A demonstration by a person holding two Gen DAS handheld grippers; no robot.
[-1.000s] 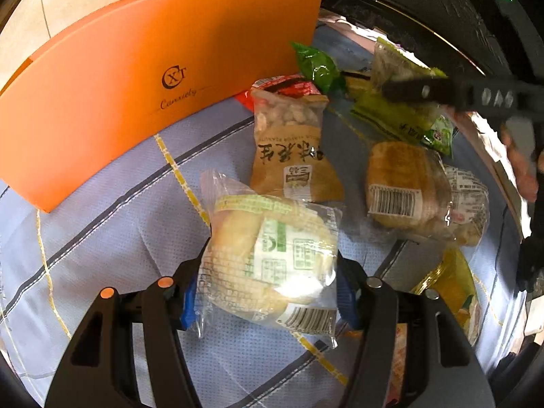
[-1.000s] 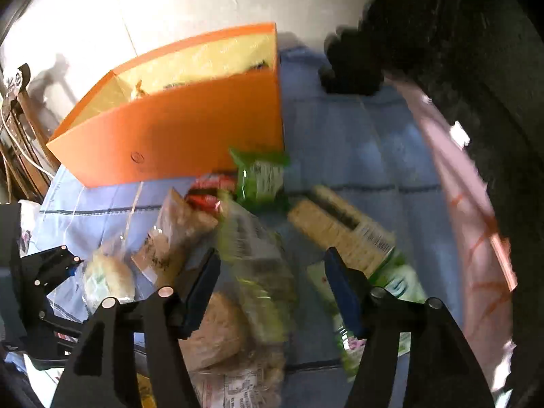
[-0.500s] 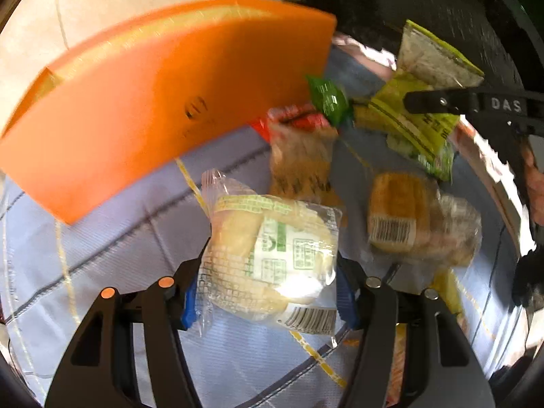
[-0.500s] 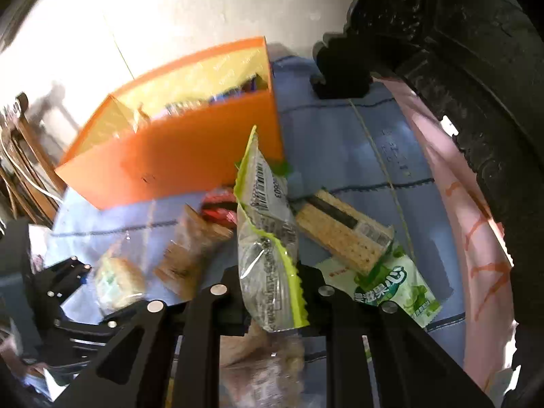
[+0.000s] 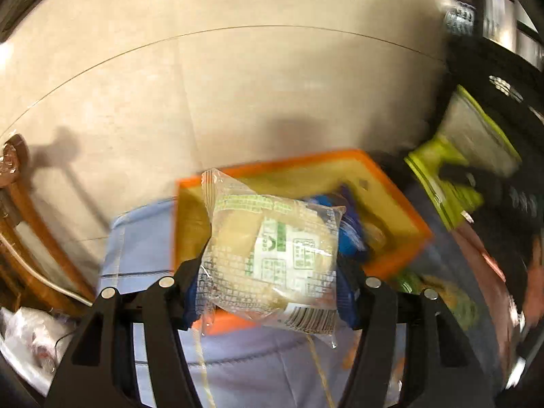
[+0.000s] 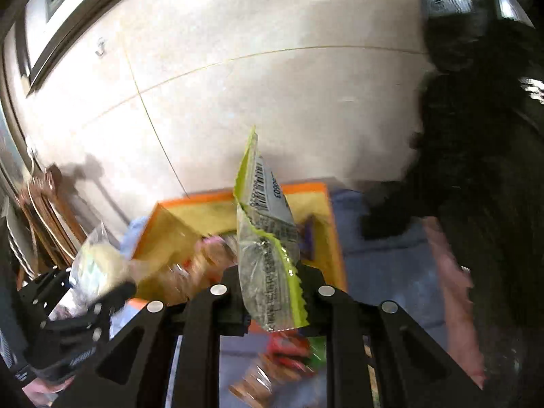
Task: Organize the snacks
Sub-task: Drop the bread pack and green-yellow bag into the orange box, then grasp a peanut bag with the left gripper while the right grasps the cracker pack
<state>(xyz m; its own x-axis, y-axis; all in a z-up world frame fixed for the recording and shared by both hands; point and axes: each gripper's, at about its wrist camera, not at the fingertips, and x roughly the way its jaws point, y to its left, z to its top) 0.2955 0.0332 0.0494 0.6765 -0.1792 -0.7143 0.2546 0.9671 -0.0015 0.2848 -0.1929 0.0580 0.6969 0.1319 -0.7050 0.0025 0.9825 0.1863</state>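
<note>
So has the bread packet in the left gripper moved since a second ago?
Yes. The bread packet has gone up off the blue cloth and now sits over the orange box.

Lime-edged packet (image 6: 268, 255): barcode with digits ending "603" on its white panel. Clear bread bag (image 5: 272, 258): green label print, unreadable.

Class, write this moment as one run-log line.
left hand-held gripper: shut on bread packet | right hand-held gripper: shut on green-edged packet | orange box: open, behind both
</note>
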